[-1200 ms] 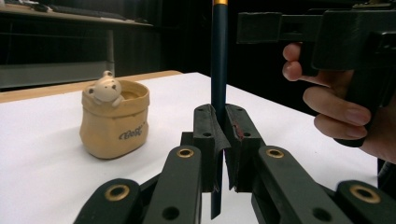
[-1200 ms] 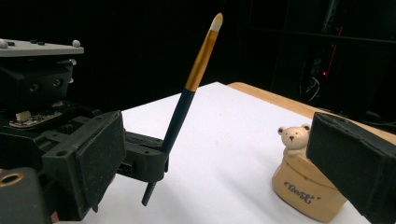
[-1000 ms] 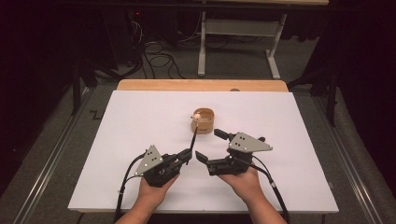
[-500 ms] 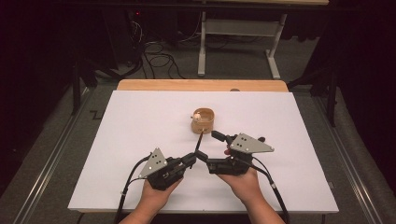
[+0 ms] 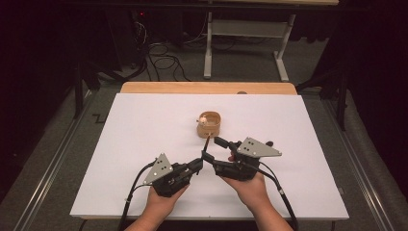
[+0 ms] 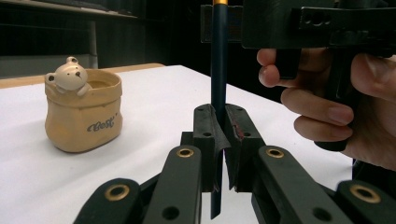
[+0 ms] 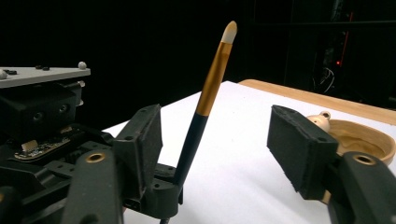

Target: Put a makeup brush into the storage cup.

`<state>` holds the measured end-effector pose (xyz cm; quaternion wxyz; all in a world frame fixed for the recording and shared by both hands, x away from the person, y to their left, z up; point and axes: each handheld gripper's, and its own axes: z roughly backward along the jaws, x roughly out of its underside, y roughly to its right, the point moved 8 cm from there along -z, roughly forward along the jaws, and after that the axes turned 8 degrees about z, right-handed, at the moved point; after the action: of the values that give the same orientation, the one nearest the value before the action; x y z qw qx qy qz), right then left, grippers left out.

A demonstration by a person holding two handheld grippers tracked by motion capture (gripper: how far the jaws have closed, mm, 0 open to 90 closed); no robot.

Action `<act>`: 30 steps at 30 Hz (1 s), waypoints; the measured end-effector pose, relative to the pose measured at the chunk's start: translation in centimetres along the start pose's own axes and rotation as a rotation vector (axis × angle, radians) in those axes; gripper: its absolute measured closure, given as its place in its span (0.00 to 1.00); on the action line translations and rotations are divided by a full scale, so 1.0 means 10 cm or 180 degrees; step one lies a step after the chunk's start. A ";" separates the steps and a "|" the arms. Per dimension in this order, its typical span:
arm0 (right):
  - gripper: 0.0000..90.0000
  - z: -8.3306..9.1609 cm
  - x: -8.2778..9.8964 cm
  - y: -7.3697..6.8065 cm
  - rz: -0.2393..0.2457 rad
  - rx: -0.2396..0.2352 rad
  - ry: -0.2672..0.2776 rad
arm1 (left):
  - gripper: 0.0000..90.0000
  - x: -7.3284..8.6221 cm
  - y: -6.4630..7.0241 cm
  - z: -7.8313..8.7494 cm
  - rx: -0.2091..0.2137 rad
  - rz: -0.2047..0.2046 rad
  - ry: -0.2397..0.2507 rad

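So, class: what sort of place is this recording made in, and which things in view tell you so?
Probably a lab or recording workshop, not a home. A plain white board covers a wooden table, black cables lie loose on the grey floor behind it, and a metal-framed bench stands in a dark surround.

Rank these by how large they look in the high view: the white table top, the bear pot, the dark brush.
1. white table top, by far the largest.
2. bear pot.
3. dark brush, a thin short sliver clamped in the left gripper; part of its length is hidden there, so its rank below the pot is unsure.
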<state>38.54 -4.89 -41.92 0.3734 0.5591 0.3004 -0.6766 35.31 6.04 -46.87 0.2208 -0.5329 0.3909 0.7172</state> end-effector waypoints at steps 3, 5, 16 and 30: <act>0.46 0.00 0.00 -0.02 0.0016 -0.0009 0.0013 | 0.93 0.00 0.00 0.00 -0.0001 -0.0003 -0.0001; 0.48 0.00 0.00 -0.02 -0.0005 -0.0017 0.0028 | 0.93 0.00 0.01 0.00 0.0008 -0.0002 0.0000; 0.60 0.01 -0.01 -0.04 -0.0055 -0.0089 0.0086 | 0.93 0.02 0.03 -0.02 0.0038 -0.0006 -0.0017; 0.70 -0.02 0.03 -0.07 -0.0179 -0.0252 0.0055 | 0.93 0.04 0.06 -0.03 0.0083 -0.0016 -0.0045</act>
<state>37.99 -4.42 -42.27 0.3734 0.5411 0.3457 -0.6696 34.91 5.43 -47.04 0.2322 -0.5260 0.3973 0.7153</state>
